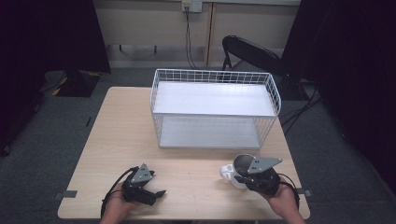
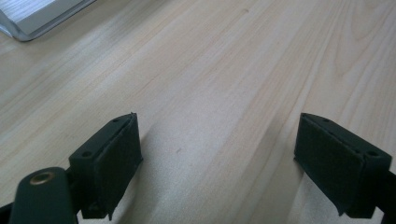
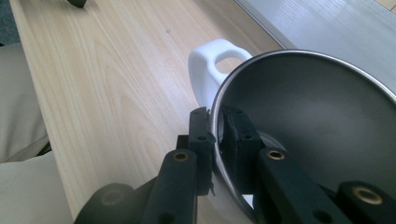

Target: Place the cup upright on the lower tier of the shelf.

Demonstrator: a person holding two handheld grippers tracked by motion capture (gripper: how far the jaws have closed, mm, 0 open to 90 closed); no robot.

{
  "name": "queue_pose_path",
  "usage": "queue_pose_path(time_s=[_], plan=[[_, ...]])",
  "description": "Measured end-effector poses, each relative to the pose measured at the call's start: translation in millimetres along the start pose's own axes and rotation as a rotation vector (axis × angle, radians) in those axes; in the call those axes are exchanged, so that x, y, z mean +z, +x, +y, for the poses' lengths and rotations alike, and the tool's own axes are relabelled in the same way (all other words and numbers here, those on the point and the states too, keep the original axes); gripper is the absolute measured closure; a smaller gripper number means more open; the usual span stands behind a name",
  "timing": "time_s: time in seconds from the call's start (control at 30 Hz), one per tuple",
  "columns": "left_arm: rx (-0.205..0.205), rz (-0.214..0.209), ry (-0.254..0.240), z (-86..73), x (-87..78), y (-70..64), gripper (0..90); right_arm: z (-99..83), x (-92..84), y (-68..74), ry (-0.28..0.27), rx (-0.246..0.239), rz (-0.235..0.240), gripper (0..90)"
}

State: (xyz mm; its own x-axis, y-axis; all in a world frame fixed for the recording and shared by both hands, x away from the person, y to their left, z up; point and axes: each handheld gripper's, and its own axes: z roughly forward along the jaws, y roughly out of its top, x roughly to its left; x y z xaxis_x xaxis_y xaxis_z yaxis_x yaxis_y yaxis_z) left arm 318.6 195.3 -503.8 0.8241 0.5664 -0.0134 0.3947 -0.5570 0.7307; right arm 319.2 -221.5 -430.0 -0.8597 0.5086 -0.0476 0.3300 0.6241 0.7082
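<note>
each gripper is black, with a grey three-cornered plate on top and a black cable trailing back. the left gripper (image 2: 219, 163) has two blocky jaws with flat pads and small screw holes. the right gripper (image 3: 217, 140) has brass-coloured rivets along its black arms. beige trousers (image 3: 23, 186) show beside the table edge.

Lab, black curtains (image 1: 56, 32), lone table (image 1: 121, 140)

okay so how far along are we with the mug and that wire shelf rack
Done: the right hand-held gripper has pinched the mug by its rim, one jaw inside, one outside. In hand: the mug sits near the table's front edge. Left, probably: shelving it; both shelves of the wire rack are bare. The left hand-held gripper is open over bare wood.
</note>
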Motion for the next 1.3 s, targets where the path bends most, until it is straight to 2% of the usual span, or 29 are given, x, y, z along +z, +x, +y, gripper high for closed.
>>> queue_pose_path(time_s=[0.17, 0.3, 0.6, 0.83, 1.3], plan=[[0.0, 0.0, 0.0, 0.0, 0.0, 0.0, 14.1, 0.7, 0.6, 1.4, -0.019, 0.004, 0.005, 82.1], [0.0, 0.0, 0.0, 0.0, 0.0, 0.0, 14.1, 4.9, -1.1, 2.9, -0.039, -0.009, -0.011, 82.1], [0.0, 0.0, 0.0, 0.0, 0.0, 0.0, 14.1, 10.6, -2.0, -0.5, -0.077, 0.009, -0.023, 82.1], [0.0, 0.0, 0.0, 0.0, 0.0, 0.0, 14.1, 15.0, 2.1, -2.3, -0.086, 0.002, -0.053, 82.1], [-0.001, 0.003, 0.0, 0.1, 0.1, 0.1, 14.1, 29.4, 6.4, -7.4, -0.098, -0.006, -0.068, 82.1]])
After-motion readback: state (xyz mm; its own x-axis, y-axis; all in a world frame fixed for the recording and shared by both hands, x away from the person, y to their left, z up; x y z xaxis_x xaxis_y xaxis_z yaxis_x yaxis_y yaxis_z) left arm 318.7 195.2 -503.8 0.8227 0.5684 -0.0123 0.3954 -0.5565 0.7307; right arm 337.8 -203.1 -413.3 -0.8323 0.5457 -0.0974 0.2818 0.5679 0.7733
